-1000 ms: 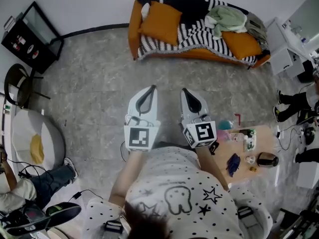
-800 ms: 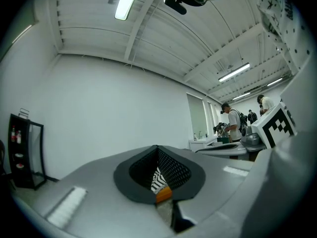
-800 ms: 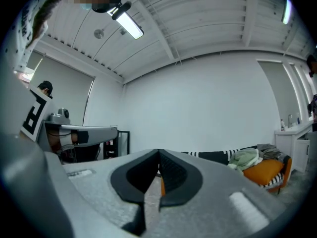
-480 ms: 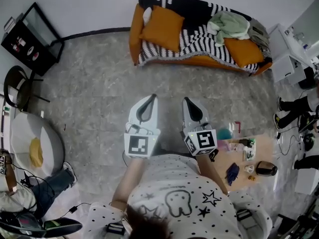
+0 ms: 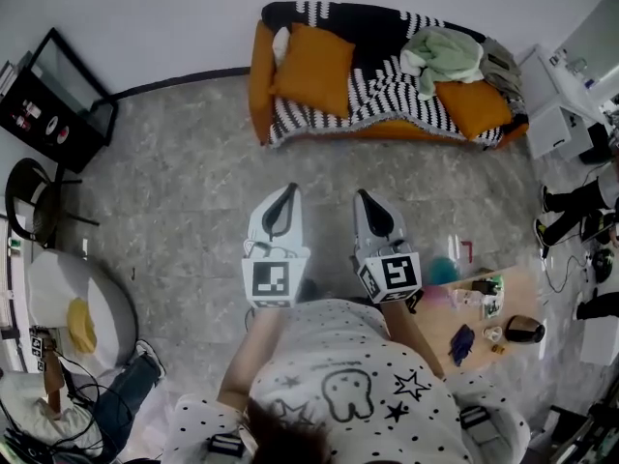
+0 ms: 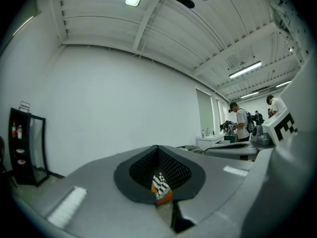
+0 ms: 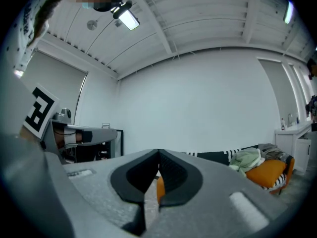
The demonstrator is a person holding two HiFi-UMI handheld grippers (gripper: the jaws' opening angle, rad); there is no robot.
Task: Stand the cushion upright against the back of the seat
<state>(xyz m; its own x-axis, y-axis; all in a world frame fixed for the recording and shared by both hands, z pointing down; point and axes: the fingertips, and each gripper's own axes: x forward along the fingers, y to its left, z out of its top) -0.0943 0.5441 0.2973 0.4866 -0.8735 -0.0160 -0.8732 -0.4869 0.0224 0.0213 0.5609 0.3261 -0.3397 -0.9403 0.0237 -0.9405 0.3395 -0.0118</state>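
Note:
An orange sofa (image 5: 259, 75) under a black-and-white striped blanket (image 5: 387, 90) stands against the far wall. One orange cushion (image 5: 314, 66) leans at its left end, and a second orange cushion (image 5: 479, 106) lies flat near its right end beside a green cloth (image 5: 443, 51). My left gripper (image 5: 285, 193) and right gripper (image 5: 365, 197) are held side by side over the floor, well short of the sofa, both shut and empty. The right gripper view shows the green cloth (image 7: 246, 160) and the second cushion (image 7: 267, 171) beyond the shut right gripper (image 7: 158, 153). A sliver of sofa shows through the shut left gripper (image 6: 158, 148).
A black shelf unit (image 5: 53, 90) and a dark chair (image 5: 27, 196) stand at the left, with a round white seat (image 5: 77, 293) below them. A low wooden table (image 5: 488, 307) with small items is at the right. A person's legs (image 5: 571, 209) and white cabinets (image 5: 549, 124) lie further right.
Both grippers have moved forward over the floor toward the sofa along with the person. The things at the left and right edges have slid down the head view. Both stay shut.

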